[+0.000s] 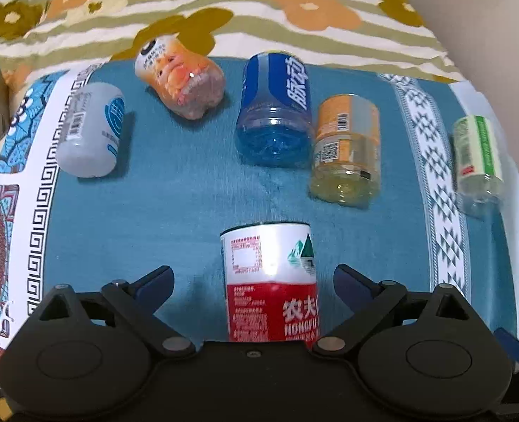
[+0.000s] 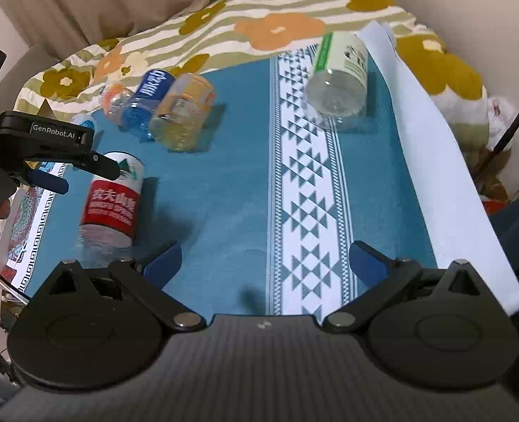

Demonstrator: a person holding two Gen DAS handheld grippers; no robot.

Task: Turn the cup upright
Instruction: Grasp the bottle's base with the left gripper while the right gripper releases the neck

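Note:
A cup cut from a bottle, with a red and white label (image 1: 271, 281), lies on its side on the teal cloth, between the open fingers of my left gripper (image 1: 254, 276). The fingers stand clear of it on both sides. It also shows in the right wrist view (image 2: 113, 198), with the left gripper (image 2: 83, 176) above it. My right gripper (image 2: 264, 258) is open and empty over bare cloth, to the right of that cup.
Several other bottle cups lie on their sides further back: grey (image 1: 90, 130), orange (image 1: 182, 77), blue (image 1: 277, 109), yellow (image 1: 347, 147) and green (image 1: 477, 161). A flowered blanket (image 1: 224, 17) lies behind the cloth. The cloth's white edge (image 2: 435, 161) runs along the right.

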